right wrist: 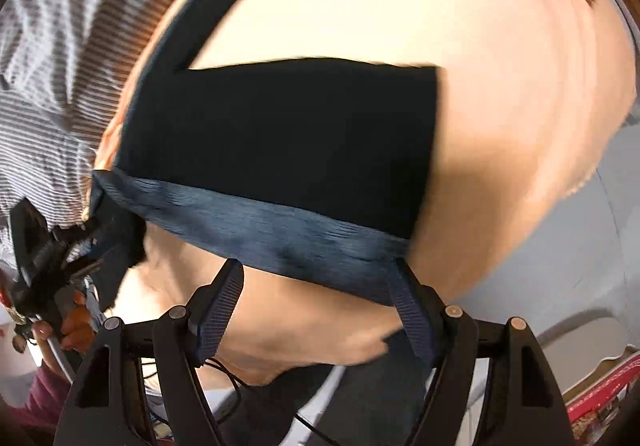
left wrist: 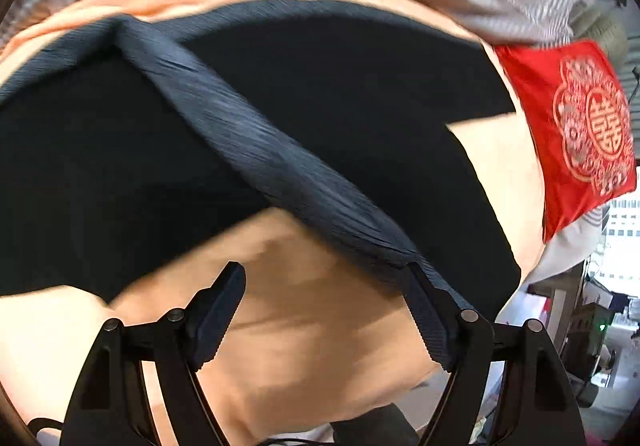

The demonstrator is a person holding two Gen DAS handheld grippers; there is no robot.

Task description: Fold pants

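While both pictures are blurred, we see the dark pants [left wrist: 320, 94] spread on the peach sheet [left wrist: 300, 326], filling the middle of each frame. Our left gripper [left wrist: 332, 314] stands wide open at the bottom of its frame; the ribbed waistband [left wrist: 248, 142] runs down to its right finger [left wrist: 432, 326], but nothing is pinched. Our right gripper [right wrist: 316, 306] is also wide open, and the waistband [right wrist: 280, 234] lies just above its fingertips, not held. A red cloth [left wrist: 572, 126] sits at the right edge. We judge that a fold was just laid and let go. Next we must choose a new edge, come down on it with both grippers, and close firmly.
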